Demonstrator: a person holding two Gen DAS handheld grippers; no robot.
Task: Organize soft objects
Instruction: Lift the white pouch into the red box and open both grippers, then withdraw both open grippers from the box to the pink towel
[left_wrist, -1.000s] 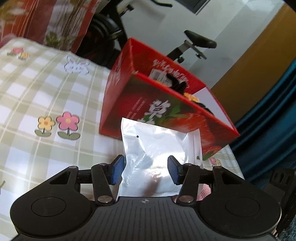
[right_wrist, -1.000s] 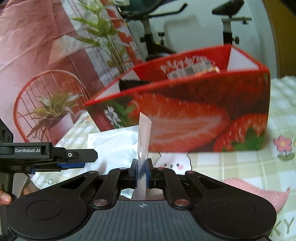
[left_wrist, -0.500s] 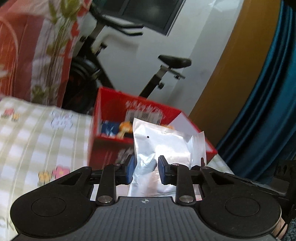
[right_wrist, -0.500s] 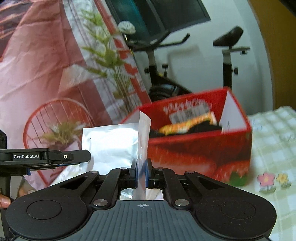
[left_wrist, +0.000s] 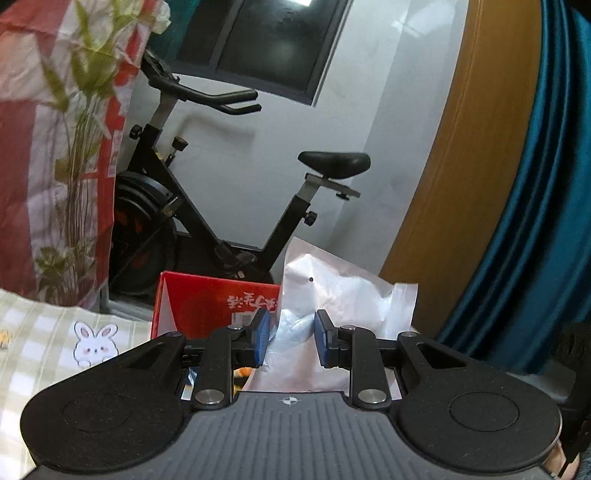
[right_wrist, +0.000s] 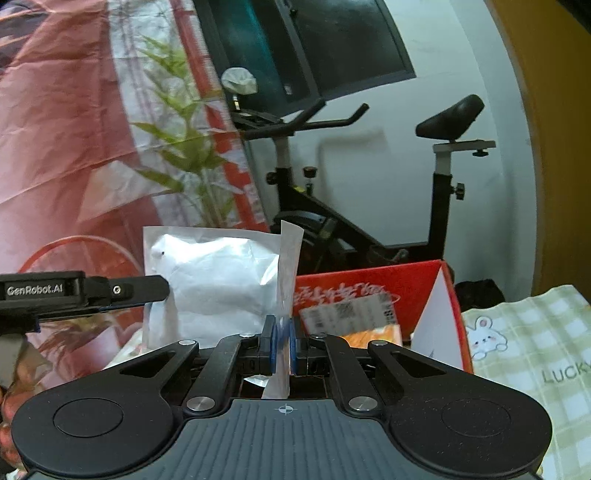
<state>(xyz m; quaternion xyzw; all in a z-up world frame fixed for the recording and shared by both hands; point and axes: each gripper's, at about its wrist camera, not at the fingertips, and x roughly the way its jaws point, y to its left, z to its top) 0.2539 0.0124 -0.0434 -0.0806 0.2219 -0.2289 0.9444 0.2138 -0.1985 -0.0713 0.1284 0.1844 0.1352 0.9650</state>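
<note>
My right claw (right_wrist: 282, 341) pinches the flat sealed edge of a crinkly, puffy white pouch (right_wrist: 218, 280) while my left claw (left_wrist: 289, 338) squeezes its soft middle, above the glossy red cardboard box (right_wrist: 373, 288).

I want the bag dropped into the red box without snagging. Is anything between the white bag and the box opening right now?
Nothing visible blocks it. The white bag hangs in the air, pinched by the right gripper and the left gripper. The red box sits just beyond and below, its top open, with an orange item already inside.
</note>
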